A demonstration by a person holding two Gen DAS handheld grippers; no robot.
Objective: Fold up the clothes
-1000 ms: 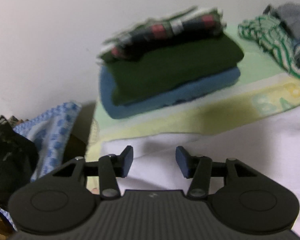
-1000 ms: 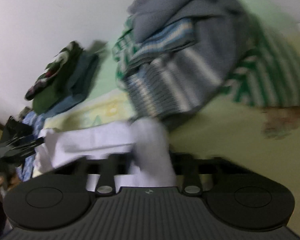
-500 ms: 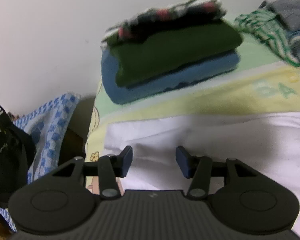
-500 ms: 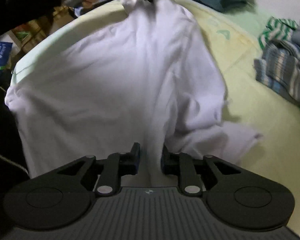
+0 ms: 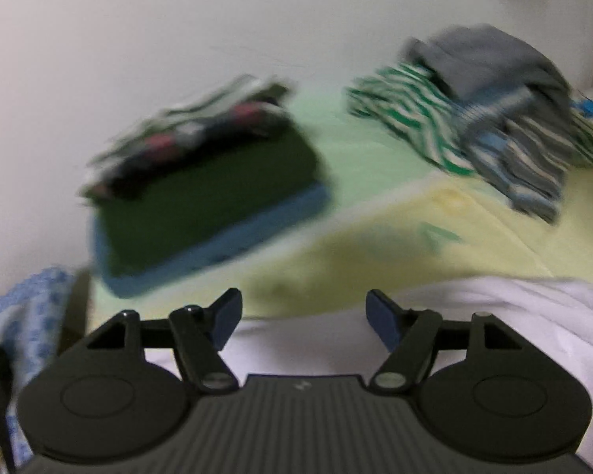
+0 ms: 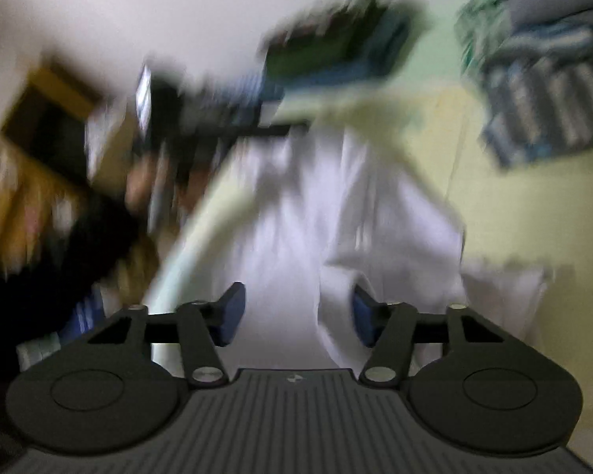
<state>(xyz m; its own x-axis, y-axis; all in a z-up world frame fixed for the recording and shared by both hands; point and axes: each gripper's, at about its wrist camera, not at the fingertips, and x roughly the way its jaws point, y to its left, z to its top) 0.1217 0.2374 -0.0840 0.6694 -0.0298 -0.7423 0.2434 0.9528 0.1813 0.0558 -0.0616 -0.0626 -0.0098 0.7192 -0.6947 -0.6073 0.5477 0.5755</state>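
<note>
Right wrist view, heavily blurred: a white cotton shirt (image 6: pixel 296 237) lies spread on the pale yellow-green bed sheet (image 6: pixel 502 205), a rolled fold of it between the spread, empty fingers of the right gripper (image 6: pixel 294 312). The left gripper (image 5: pixel 303 316), also spread, hovers at the shirt's edge (image 5: pixel 336 339). Judging from the blur, a hasty pinch could catch only one layer or bunch the fabric, skewing the fold; the stack of folded dark clothes (image 5: pixel 205 197) sits well apart.
</note>
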